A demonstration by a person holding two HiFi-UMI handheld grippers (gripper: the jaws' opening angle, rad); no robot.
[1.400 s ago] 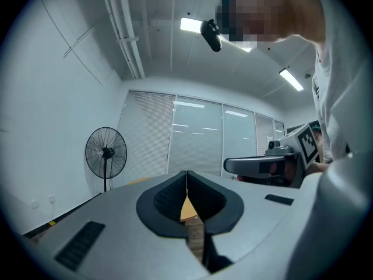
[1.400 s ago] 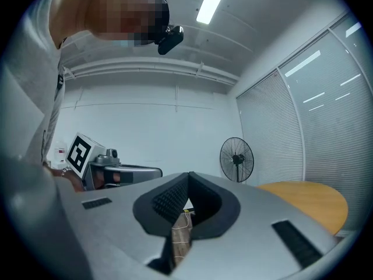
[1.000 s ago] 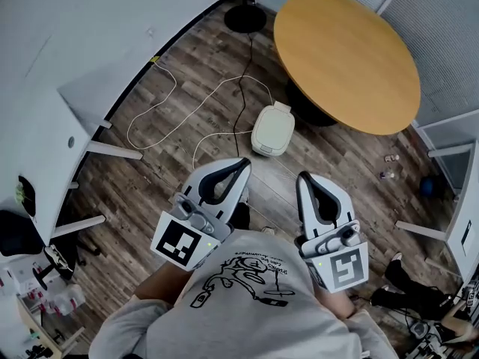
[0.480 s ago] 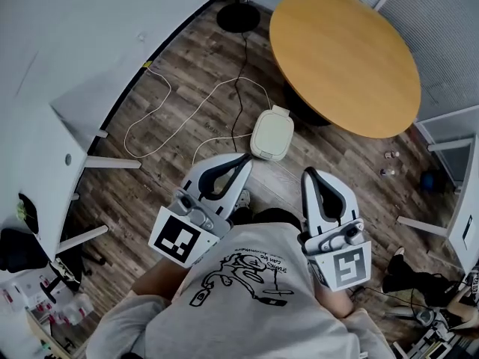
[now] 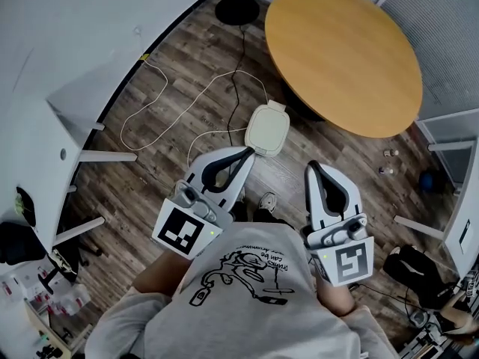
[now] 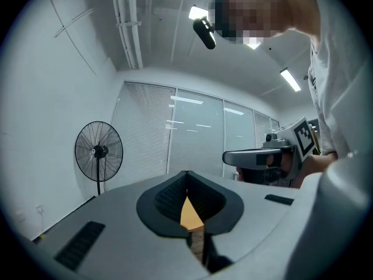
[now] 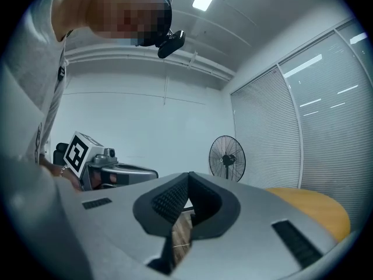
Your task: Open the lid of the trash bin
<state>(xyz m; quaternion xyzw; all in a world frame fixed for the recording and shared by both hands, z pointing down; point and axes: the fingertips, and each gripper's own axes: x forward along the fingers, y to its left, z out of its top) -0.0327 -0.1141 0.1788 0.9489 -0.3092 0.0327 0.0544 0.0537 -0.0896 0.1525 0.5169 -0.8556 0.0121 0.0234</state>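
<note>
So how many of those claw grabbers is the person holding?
2. The left gripper points toward the white trash bin; the right gripper is held beside it, over the wooden floor. Both show clearly, so none seems hidden.

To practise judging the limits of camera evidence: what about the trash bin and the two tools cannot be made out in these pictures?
The trash bin: the head view shows only its top; body and hinge are hidden beneath.
Whether the left tool touches the bin: head view, too small to tell.
The bin again: outside both gripper views, which aim mostly above the floor.
Small items near the table: head view, too small to name.
</note>
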